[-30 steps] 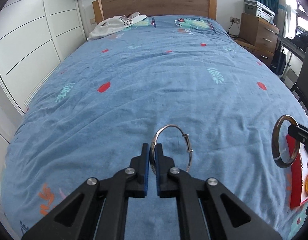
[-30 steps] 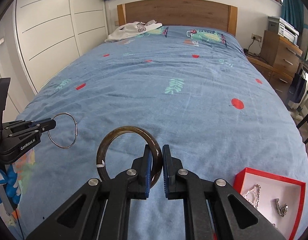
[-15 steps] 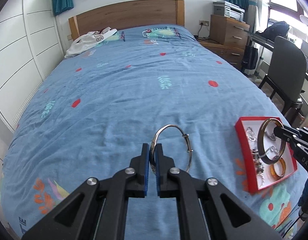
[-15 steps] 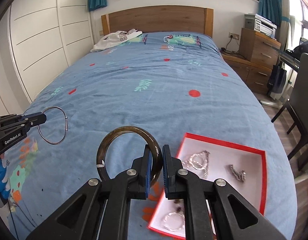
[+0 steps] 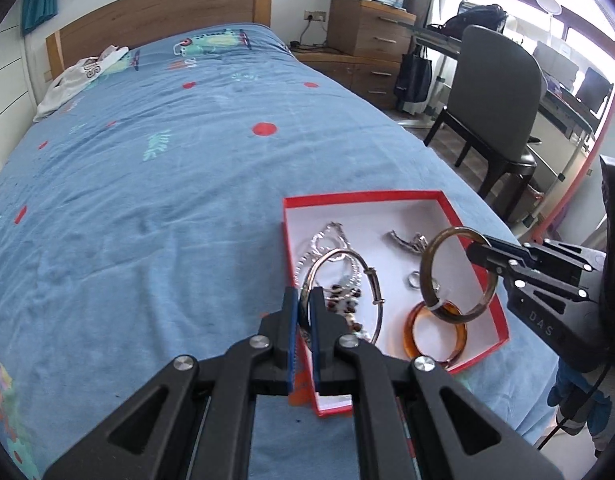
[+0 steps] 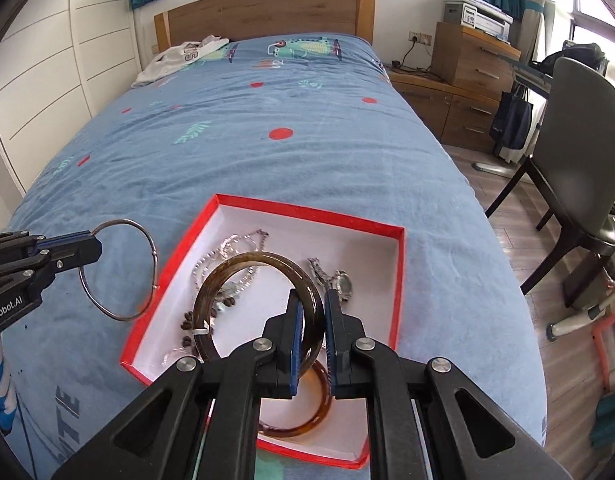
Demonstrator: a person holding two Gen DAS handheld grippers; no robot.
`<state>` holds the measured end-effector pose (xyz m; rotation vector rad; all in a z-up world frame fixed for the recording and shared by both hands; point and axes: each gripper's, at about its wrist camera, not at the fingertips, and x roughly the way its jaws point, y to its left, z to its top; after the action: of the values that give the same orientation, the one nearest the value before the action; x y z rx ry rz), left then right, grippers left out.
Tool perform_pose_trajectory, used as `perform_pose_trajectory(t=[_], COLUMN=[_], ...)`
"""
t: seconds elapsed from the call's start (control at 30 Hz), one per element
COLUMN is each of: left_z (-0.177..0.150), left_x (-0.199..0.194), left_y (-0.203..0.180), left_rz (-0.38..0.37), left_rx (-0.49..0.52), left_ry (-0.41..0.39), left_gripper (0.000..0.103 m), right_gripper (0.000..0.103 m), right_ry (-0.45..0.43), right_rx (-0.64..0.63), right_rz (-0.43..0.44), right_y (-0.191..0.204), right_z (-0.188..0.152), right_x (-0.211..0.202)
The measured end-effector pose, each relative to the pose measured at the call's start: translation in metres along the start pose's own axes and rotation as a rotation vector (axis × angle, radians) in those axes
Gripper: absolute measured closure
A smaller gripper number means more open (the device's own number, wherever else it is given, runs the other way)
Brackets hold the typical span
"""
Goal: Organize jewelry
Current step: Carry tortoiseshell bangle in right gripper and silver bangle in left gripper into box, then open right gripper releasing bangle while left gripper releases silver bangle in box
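Blue bedding (image 5: 147, 208) patterned with red dots and leaf sprigs fills a bedroom with a wooden headboard (image 6: 267, 12). At its near end, the left claw (image 5: 303, 300) is pinched shut on the rim of a thin silver bangle (image 5: 371, 280), held upright over the left edge of a red box (image 5: 501, 320) with a white floor. The right claw (image 6: 311, 312) is clamped on a dark brown bangle (image 6: 211, 288), also upright, hanging above the box's middle. Seen from the right wrist, the left claw reaches in level from the left with the silver bangle (image 6: 151, 248) just outside the box's red wall (image 6: 399, 280); from the left wrist, the right claw (image 5: 483, 248) enters from the right with the brown bangle (image 5: 427, 260) over the tray.

Half a second earlier the box lay well off to the side of the left claw; now both claws are over or beside it, each bangle gripped as before.

Inside the box lie silver chains (image 6: 227, 252), a wristwatch (image 6: 341, 284), dark beads (image 6: 187, 320), a small ring (image 5: 413, 280) and an amber bangle (image 5: 415, 340) flat on the floor.

Lettering on the left claw's body reads "enRobot.AI" (image 6: 7, 308); the right claw's body shows "DAS" (image 5: 541, 324). A white garment (image 6: 179, 58) by the headboard carries lettering too blurred to read, and "ITE" (image 6: 67, 412) is printed on the bedding's edge.
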<state>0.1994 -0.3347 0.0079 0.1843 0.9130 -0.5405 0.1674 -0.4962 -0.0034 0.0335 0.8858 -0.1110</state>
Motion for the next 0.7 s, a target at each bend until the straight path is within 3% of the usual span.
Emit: perform_pose_trajectory(t=[0.23,0.43,0.7], left_z=[-0.019,-0.033,-0.039], left_x=[0.049,0.07,0.074], left_y=[-0.03,-0.018,-0.021], left_rz=[0.004,0.027,0.042], left_rx=[0.043,0.008,-0.001], left_ry=[0.104,0.162,0.169], left_gripper=[0.098,0.098,0.097], right_gripper=[0.093,0.093,0.093], right_ry=[0.061,0.09,0.133], right_rx=[-0.078,-0.152,-0.213], right_rz=[-0.003,0.002,-0.024], right_y=[-0.017,-0.013,-0.012], right_z=[-0.013,-0.018,-0.022], right_x=[0.031,0.052,0.067])
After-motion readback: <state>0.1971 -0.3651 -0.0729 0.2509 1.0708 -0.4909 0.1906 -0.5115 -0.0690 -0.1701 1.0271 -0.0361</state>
